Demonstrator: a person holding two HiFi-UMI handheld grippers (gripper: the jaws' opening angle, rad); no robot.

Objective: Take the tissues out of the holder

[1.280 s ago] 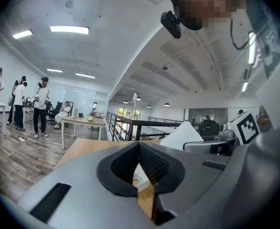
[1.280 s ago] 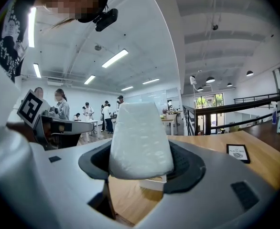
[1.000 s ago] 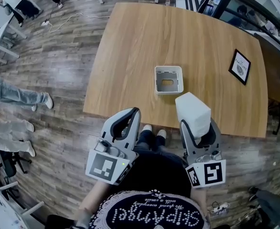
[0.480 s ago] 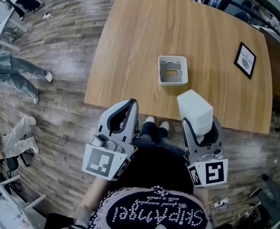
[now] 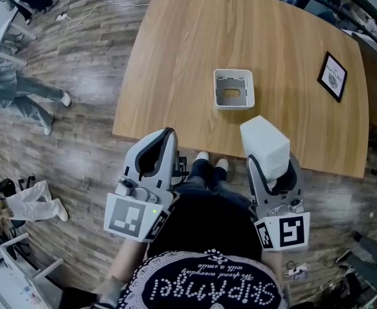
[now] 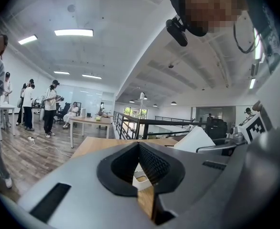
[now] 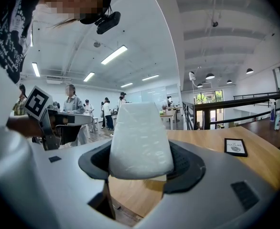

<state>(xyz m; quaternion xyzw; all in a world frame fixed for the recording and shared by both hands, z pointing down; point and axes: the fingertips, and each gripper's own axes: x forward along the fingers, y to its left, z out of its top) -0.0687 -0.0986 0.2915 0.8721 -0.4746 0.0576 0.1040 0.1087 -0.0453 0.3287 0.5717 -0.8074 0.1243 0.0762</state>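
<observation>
So the right gripper (image 5: 270,170) is clamping the pack of tissues (image 5: 264,145), jaws standing fairly wide because the pack is chunky. In the right gripper view the pads are pressing on both sides of the white pack (image 7: 139,140), and it's sticking up past the jaws, clear of the table. In the head view the pack is hanging over the table's near edge, at about 5 o'clock from the holder.

The holder (image 5: 233,89) is sitting on the wooden table (image 5: 175,56), roughly in the middle, open side up, and there's nothing white showing in it. It isn't touching anything else.

The left gripper (image 5: 168,134) is hovering off the near edge of the table, at around 7 o'clock from the holder, well apart from it. Its jaws are meeting at the tips with nothing between them. In the left gripper view (image 6: 139,145) you're just seeing a bit of the holder (image 6: 142,178) and tabletop through the gap under the tips, and the tissues (image 6: 195,140) are poking in at 3 o'clock.

Other stuff: a small black framed sign (image 5: 333,76) is lying on the table at about 3 o'clock from the holder, near the right edge. A couple of people (image 5: 21,92) are walking on the wood floor (image 5: 79,76) way off at 9 o'clock.
</observation>
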